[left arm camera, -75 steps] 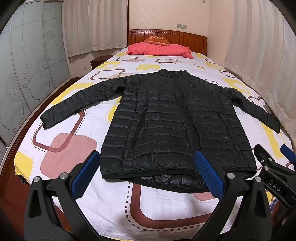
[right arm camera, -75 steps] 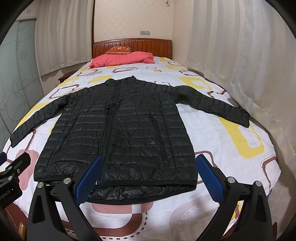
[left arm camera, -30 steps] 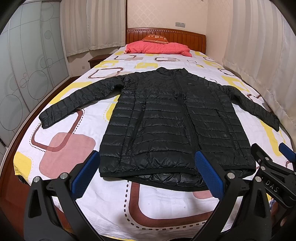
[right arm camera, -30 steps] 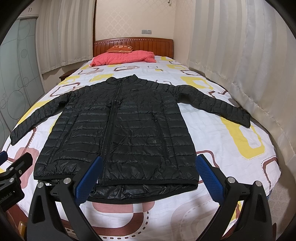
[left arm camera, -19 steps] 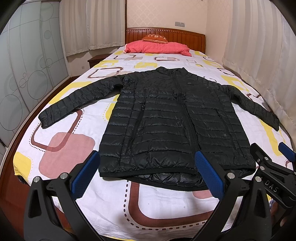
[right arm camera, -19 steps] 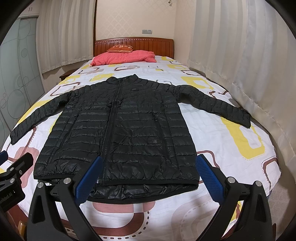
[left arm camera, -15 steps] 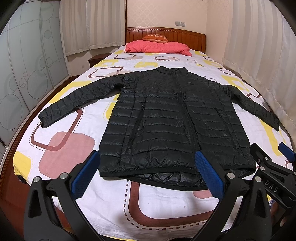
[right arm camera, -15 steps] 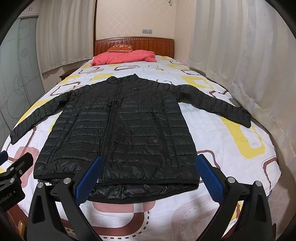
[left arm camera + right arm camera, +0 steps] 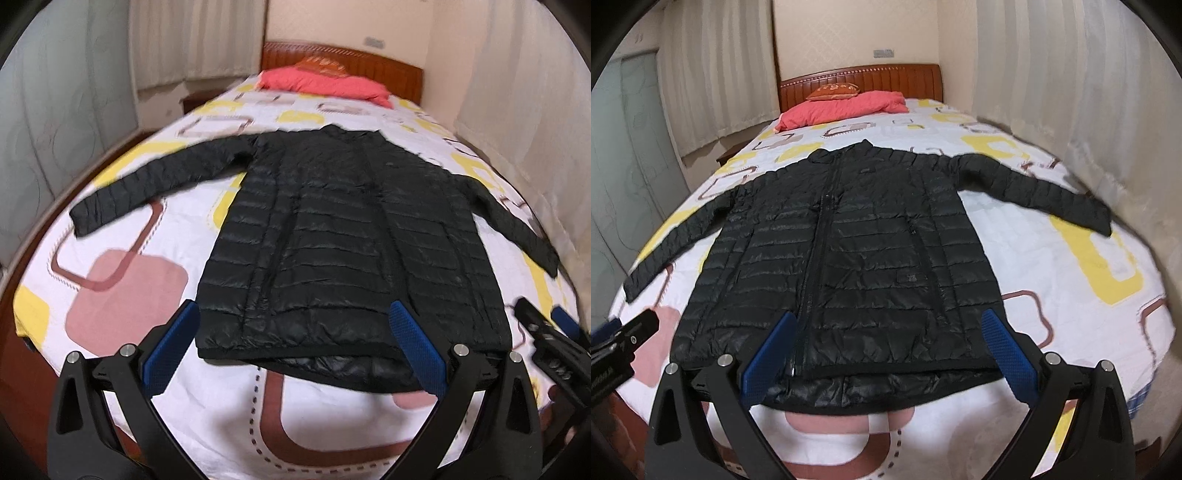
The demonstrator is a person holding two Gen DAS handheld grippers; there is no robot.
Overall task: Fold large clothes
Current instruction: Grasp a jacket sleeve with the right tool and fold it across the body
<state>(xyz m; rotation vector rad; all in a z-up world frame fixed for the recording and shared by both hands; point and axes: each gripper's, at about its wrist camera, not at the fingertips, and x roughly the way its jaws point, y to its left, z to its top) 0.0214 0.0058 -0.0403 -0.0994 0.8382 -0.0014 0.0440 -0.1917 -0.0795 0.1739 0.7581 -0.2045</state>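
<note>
A black quilted puffer jacket (image 9: 343,236) lies flat and face up on the bed, zipped, both sleeves spread out to the sides; it also shows in the right wrist view (image 9: 857,258). Its hem lies near the foot of the bed. My left gripper (image 9: 295,343) is open and empty, hovering just short of the hem's left part. My right gripper (image 9: 890,347) is open and empty, hovering just short of the hem's right part. The right gripper's body shows at the left wrist view's right edge (image 9: 550,339).
The bed (image 9: 110,280) has a white sheet with yellow, pink and brown shapes. A red pillow (image 9: 842,109) and wooden headboard (image 9: 860,79) are at the far end. Curtains (image 9: 1089,92) hang on the right, a glass wardrobe door (image 9: 44,122) stands on the left.
Both views have shifted and blurred slightly: both grippers have moved a little, the right tilting. The jacket has not moved. Both grippers stay open.
</note>
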